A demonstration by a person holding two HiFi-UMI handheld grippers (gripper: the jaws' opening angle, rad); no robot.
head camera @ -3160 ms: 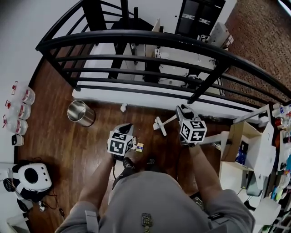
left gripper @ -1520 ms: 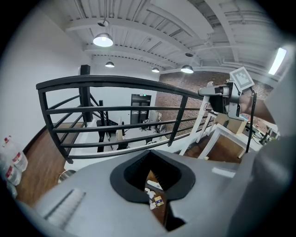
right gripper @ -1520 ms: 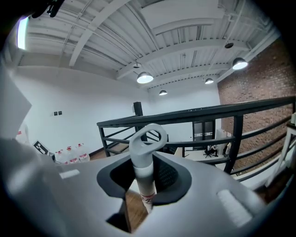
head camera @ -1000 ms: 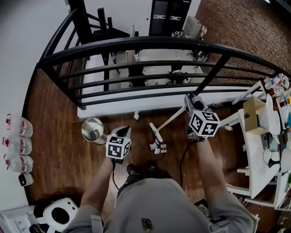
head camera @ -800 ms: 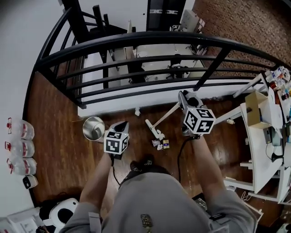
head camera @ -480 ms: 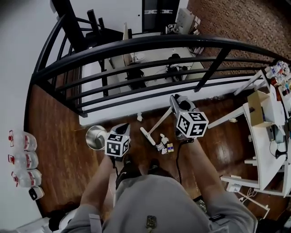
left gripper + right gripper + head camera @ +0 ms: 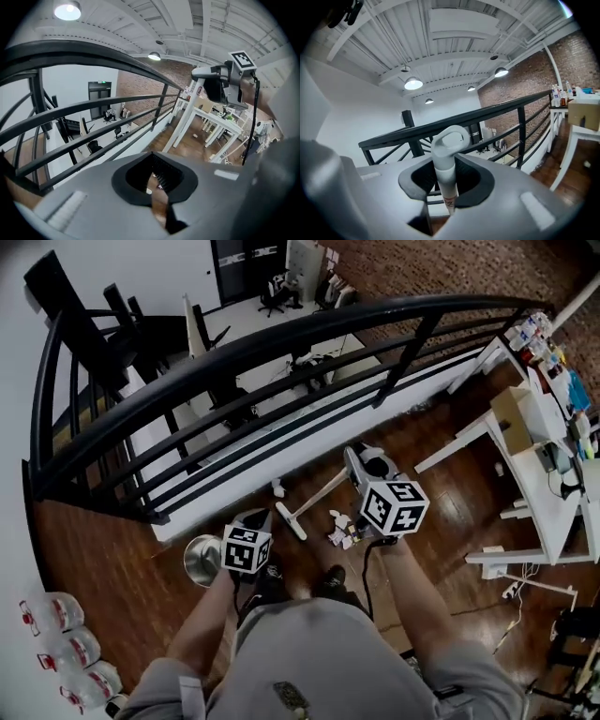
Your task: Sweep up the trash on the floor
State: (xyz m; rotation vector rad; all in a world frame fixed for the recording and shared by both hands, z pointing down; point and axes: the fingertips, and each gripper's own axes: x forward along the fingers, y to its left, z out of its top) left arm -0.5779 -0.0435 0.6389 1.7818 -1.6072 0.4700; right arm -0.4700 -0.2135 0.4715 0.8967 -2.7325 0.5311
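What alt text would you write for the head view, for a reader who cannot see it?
Seen from above, a person's right hand-held gripper grips a white long-handled broom whose head rests on the dark wooden floor beside a small pile of trash. The left hand-held gripper hangs near a shiny metal bin, before a black railing.

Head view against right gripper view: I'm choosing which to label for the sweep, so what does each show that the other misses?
Only the head view: the trash, the broom head, the bin and the left gripper. Only the right gripper view: the right gripper, jaws shut on the broom handle, plus ceiling lamps. Both: that gripper and handle, the railing, the desk.
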